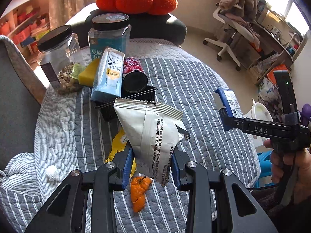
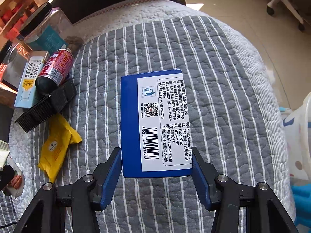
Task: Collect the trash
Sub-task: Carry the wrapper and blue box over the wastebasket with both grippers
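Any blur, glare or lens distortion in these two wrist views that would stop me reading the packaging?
Left wrist view: strong fisheye bending and dark corners, the window blown out, yet the print on the white snack bag stays sharp. Right wrist view: the same curvature on the striped quilt, a sunlit patch at upper left, and the barcode on the blue box is crisp.

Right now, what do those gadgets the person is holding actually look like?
Each hand-held gripper is a black linkage frame with silver pivot bolts and two blue ribbed finger pads. The left hand-held gripper looks the same as the right hand-held gripper. Seen side-on, the right one bears white "DAS" lettering, a small green light and a thin black cable.
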{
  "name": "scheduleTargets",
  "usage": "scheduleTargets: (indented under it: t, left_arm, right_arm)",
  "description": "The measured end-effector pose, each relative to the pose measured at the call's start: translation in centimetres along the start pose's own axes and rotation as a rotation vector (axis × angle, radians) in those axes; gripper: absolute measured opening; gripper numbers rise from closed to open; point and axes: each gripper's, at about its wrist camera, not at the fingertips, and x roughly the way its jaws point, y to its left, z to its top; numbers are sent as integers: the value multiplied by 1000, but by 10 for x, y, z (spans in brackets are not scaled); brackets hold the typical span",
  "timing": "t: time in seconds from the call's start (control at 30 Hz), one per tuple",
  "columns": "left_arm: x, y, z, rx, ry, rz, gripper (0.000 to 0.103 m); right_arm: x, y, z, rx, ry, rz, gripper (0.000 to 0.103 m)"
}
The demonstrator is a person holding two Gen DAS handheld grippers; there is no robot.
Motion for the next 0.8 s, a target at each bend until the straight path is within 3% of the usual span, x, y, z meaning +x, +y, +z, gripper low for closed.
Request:
scheduleTargets:
  t: [0.37,0.8]
  left_arm:
    - [16,-59,11,72,6,-36,36]
    - [42,-152,21,171,18,-107,36]
  right_arm:
    - [-31,-52,-11,48,-37,-11,59]
    - [-65,-160,-37,202,-67,-68,59]
